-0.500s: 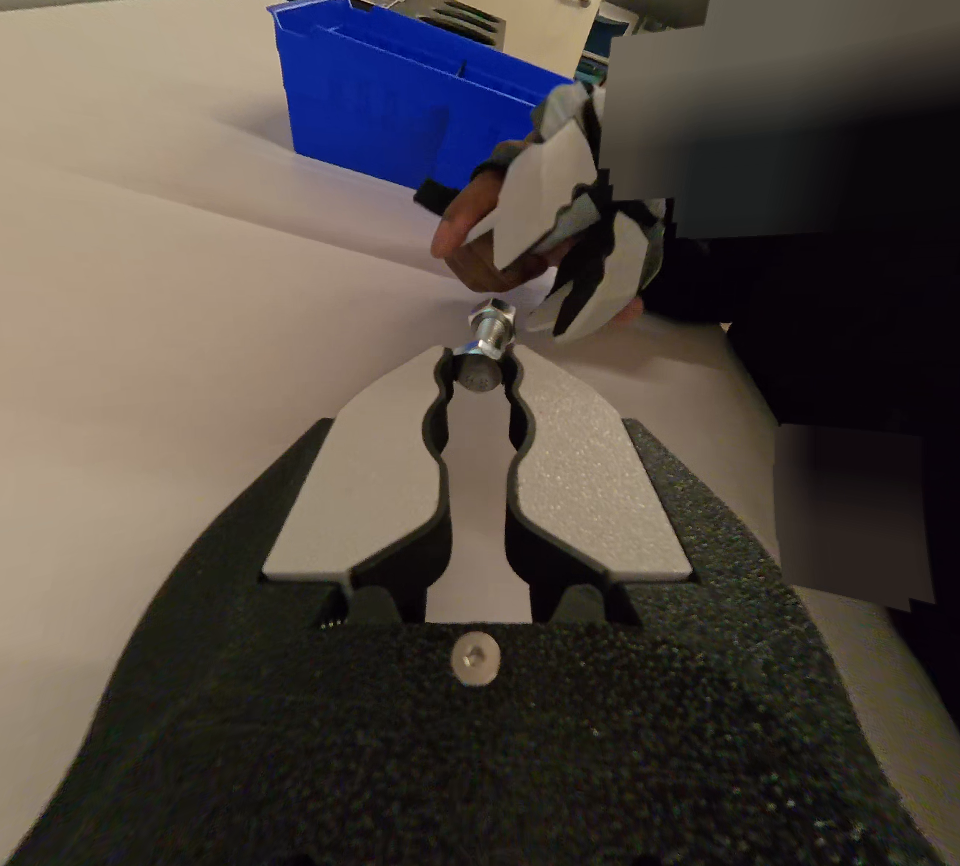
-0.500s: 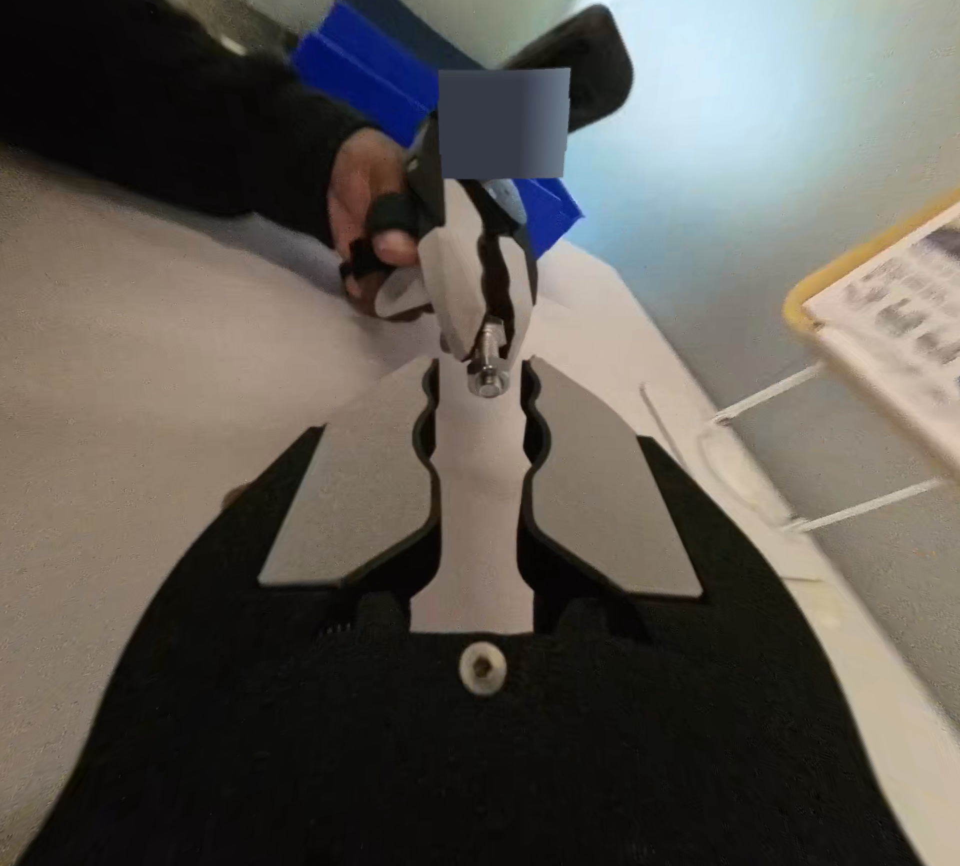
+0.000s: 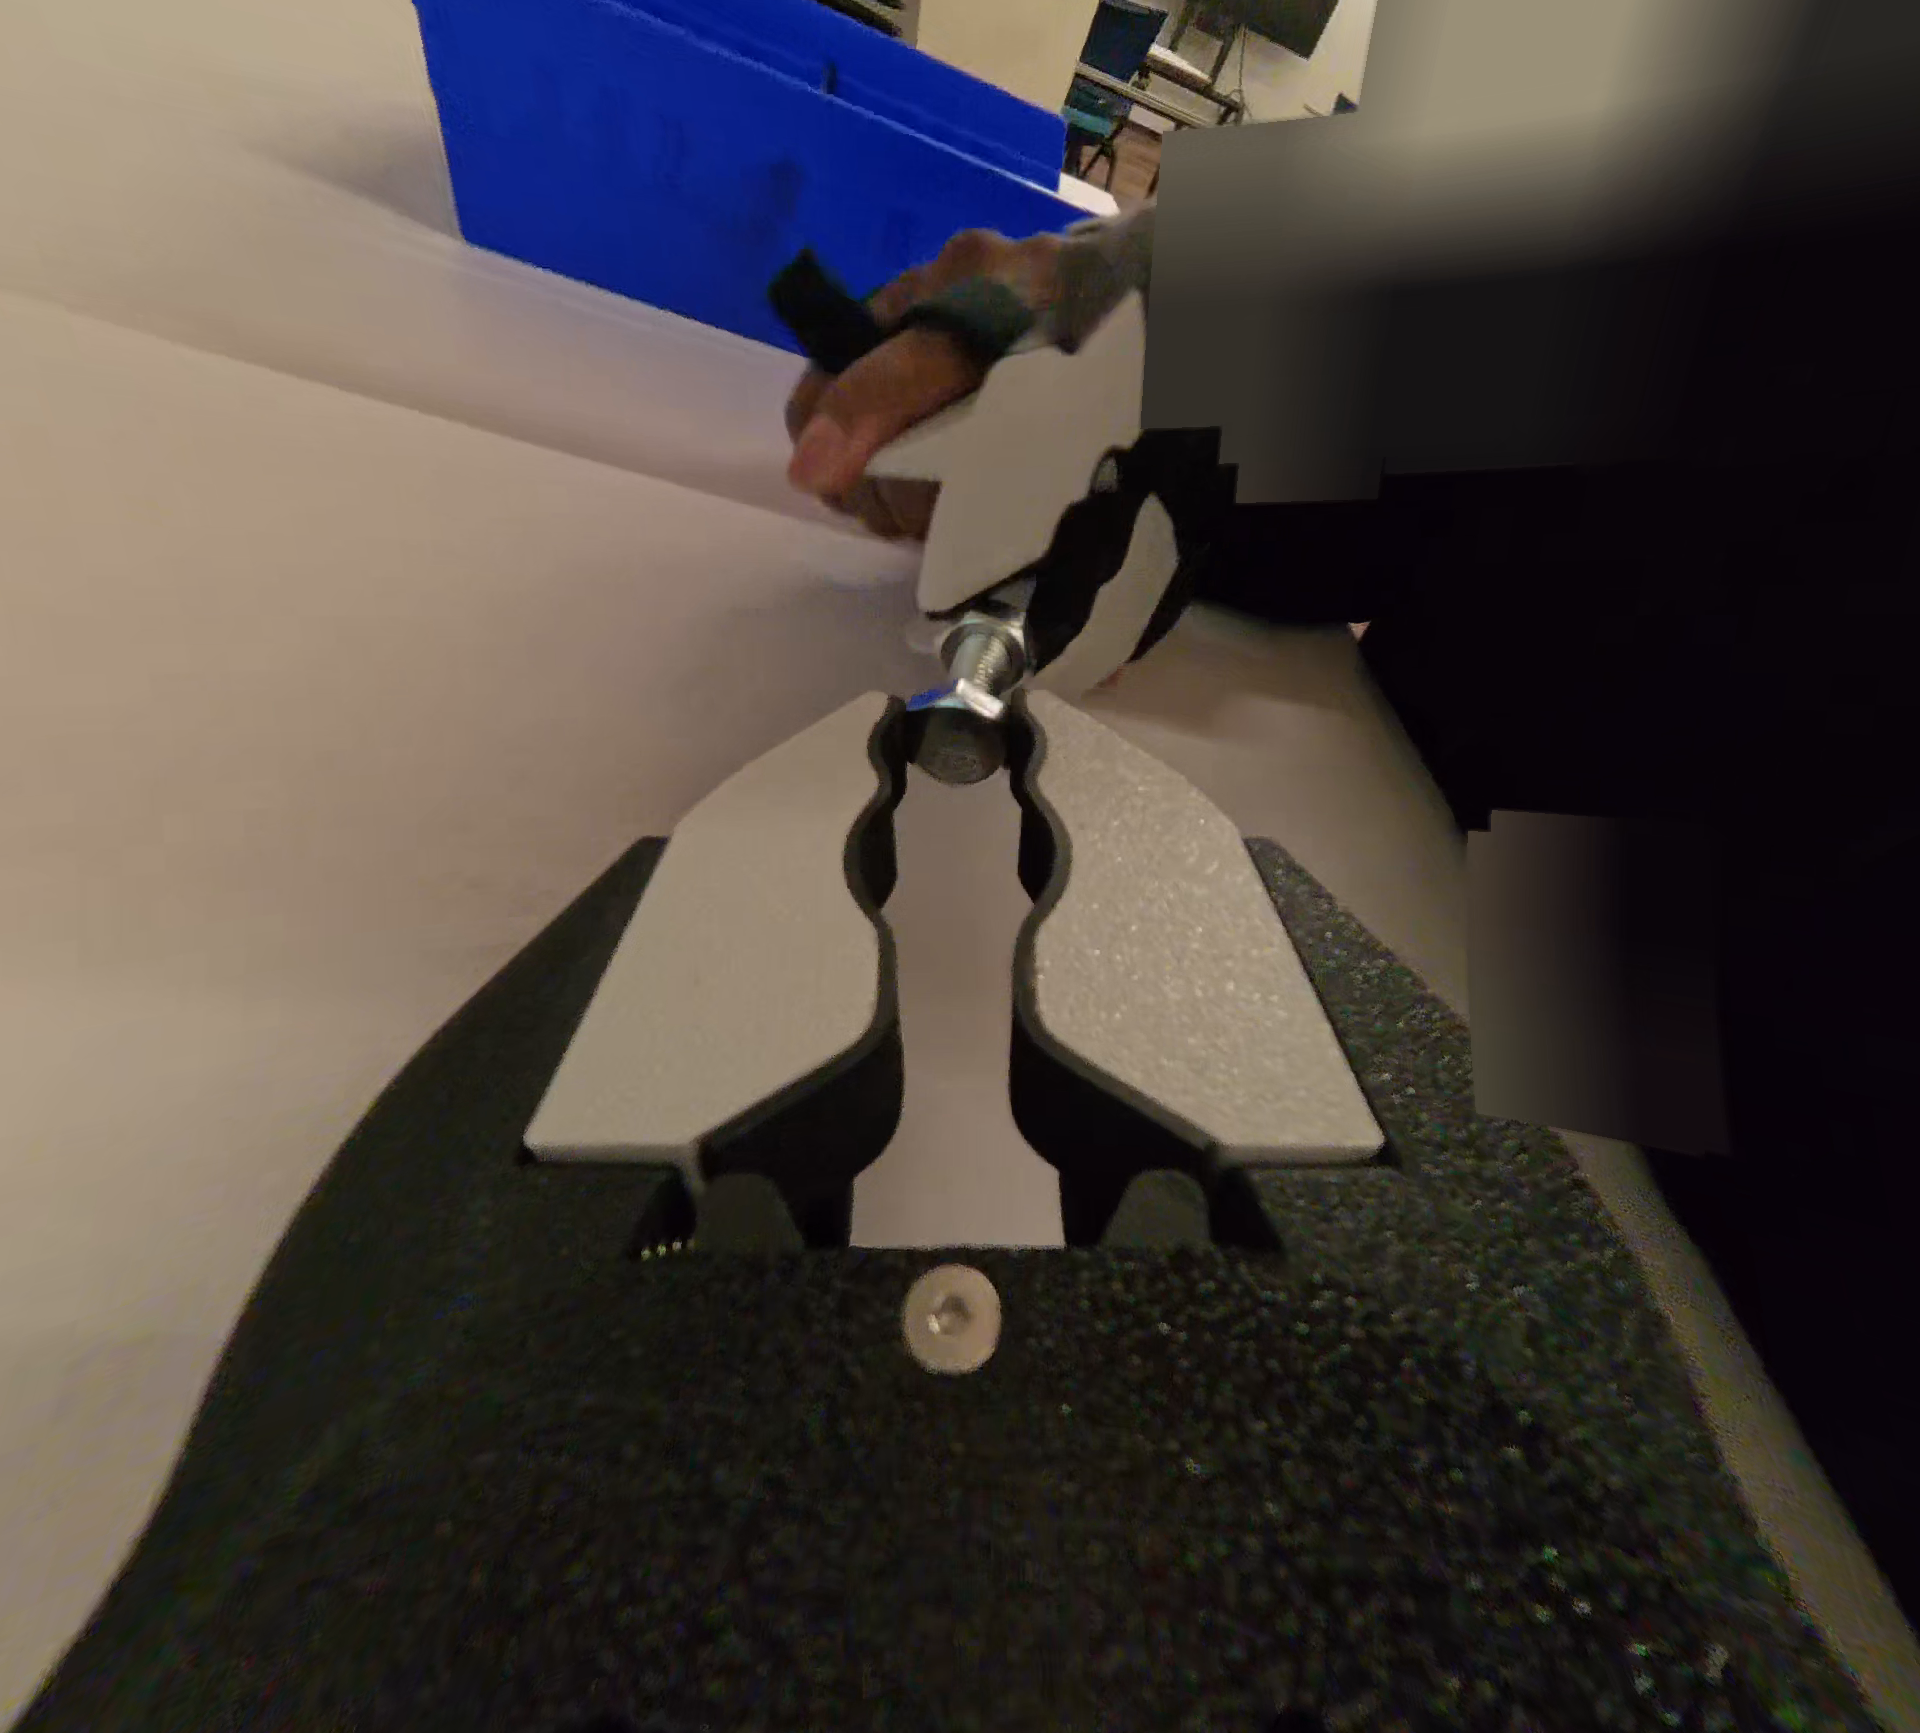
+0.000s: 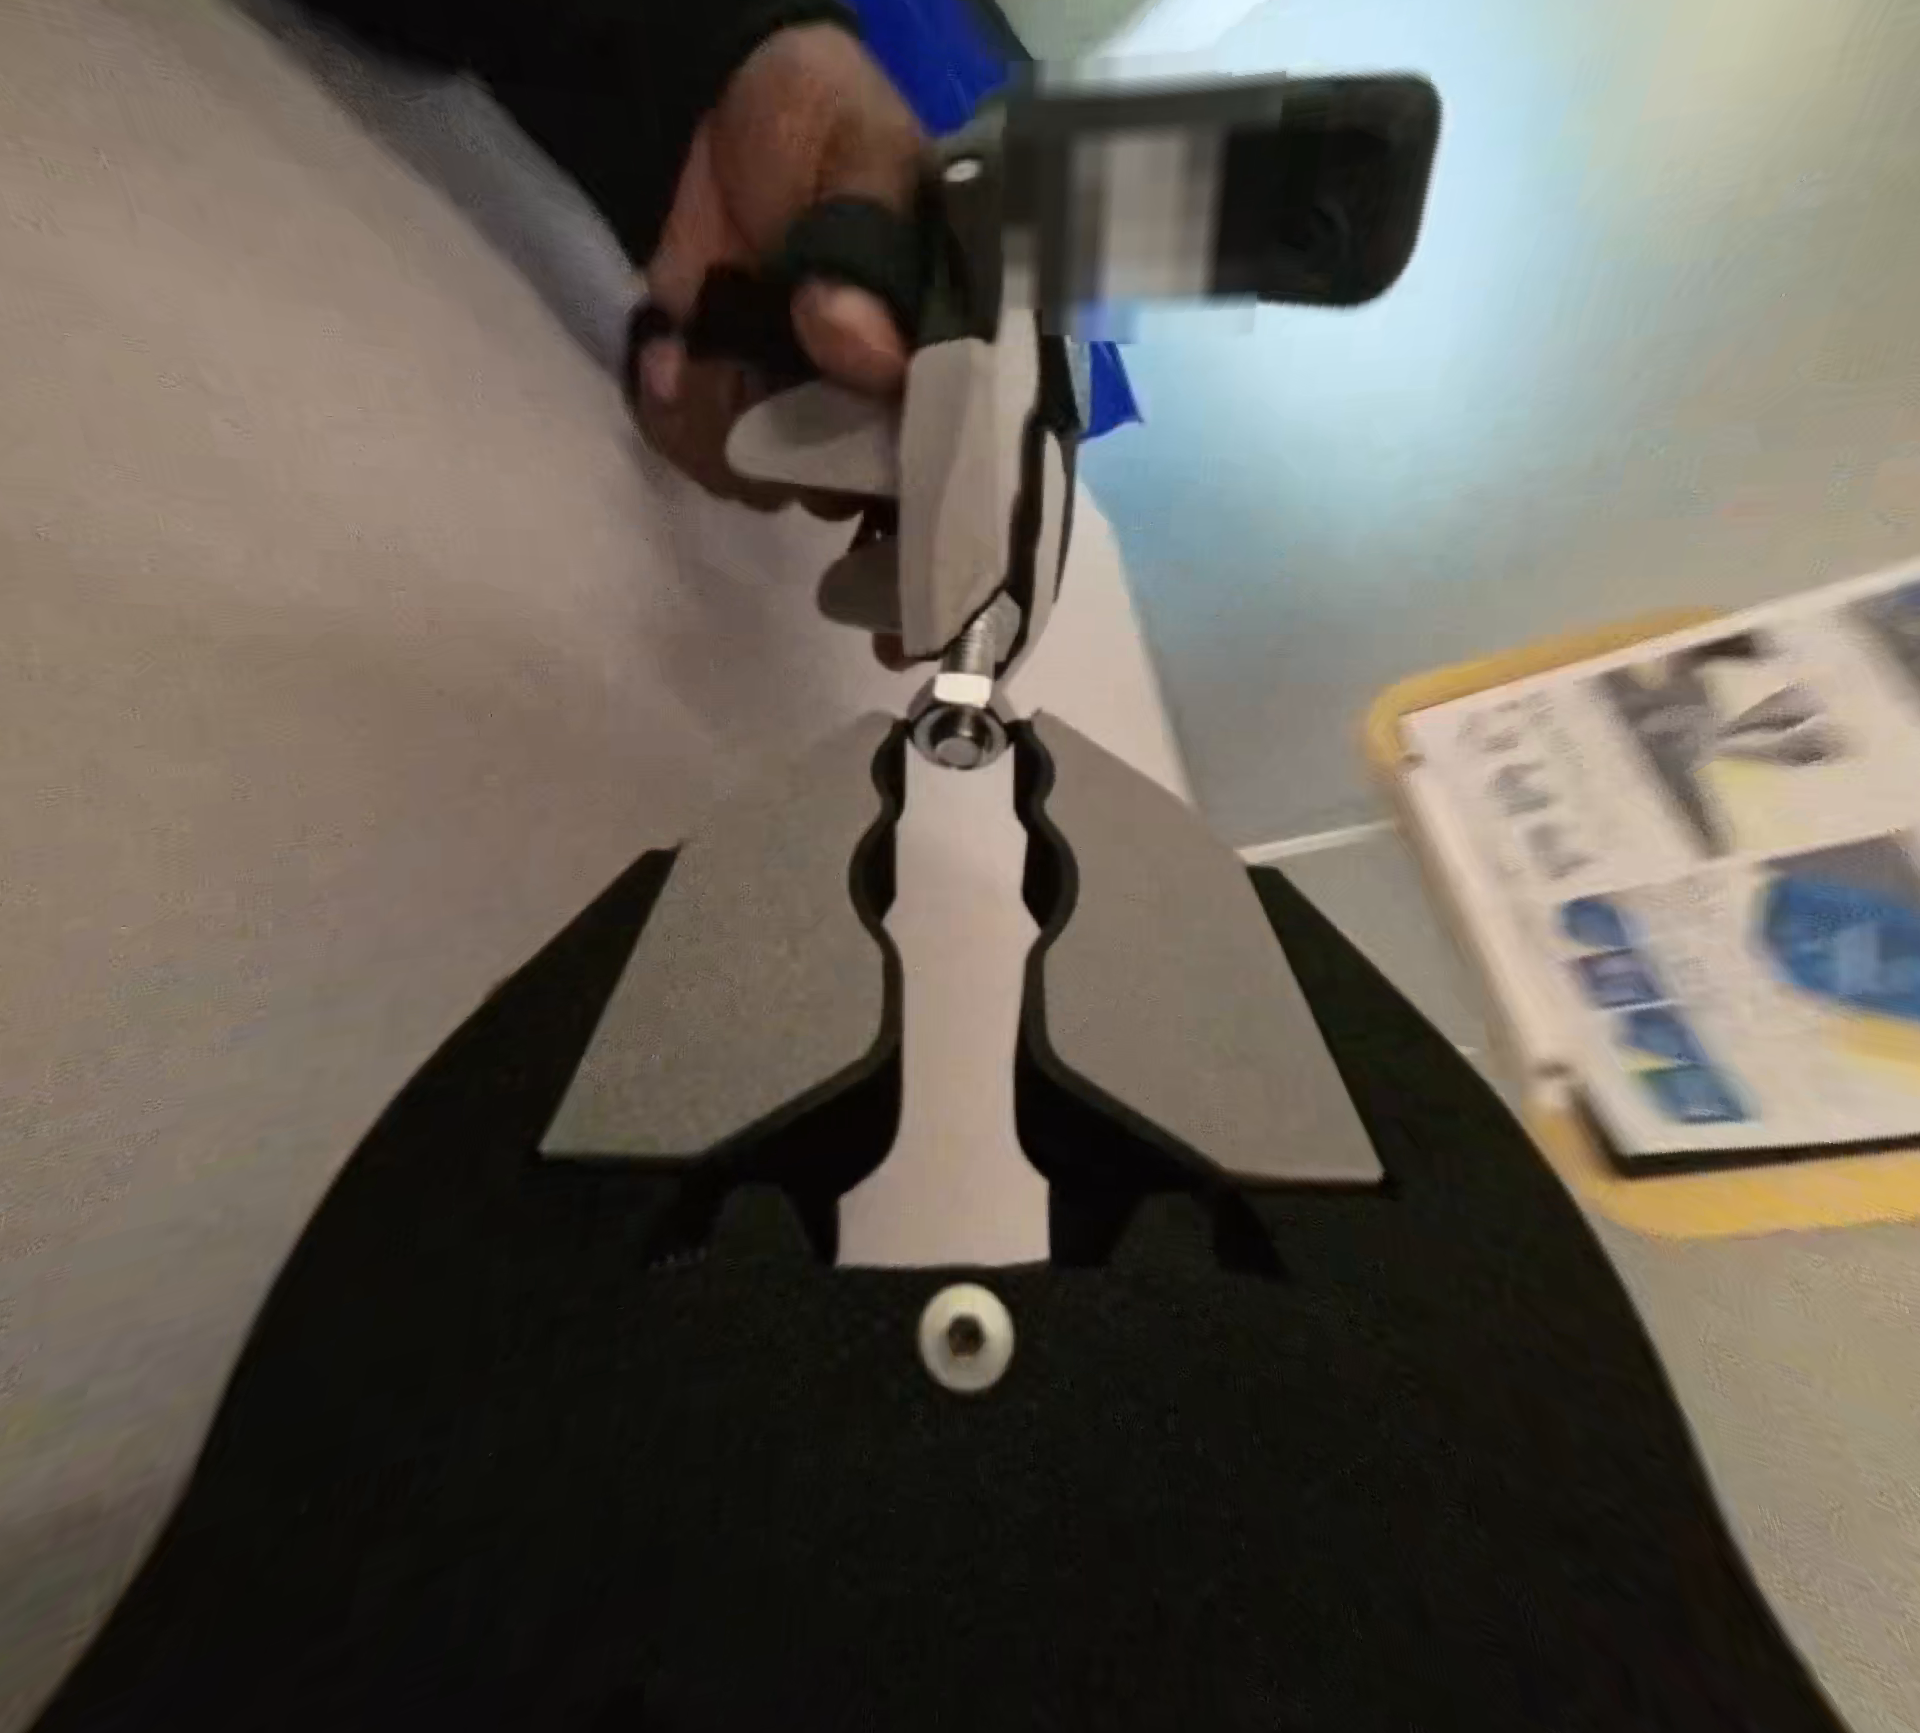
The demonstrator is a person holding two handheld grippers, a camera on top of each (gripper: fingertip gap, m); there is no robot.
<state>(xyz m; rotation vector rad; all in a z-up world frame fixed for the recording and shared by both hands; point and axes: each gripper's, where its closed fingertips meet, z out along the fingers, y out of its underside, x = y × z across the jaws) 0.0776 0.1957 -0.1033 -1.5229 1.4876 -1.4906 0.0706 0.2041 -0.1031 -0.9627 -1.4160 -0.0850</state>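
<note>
Left gripper (image 3: 954, 738) clamps bolt (image 3: 956, 753) head; right gripper (image 4: 958, 733) clamps nut (image 4: 956, 736).

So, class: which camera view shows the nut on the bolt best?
The right wrist view: the nut faces the camera, flats sharp, clamped in the right hand-held gripper. The left wrist view shows it farther off, beyond the bolt head in the left hand-held gripper.
</note>
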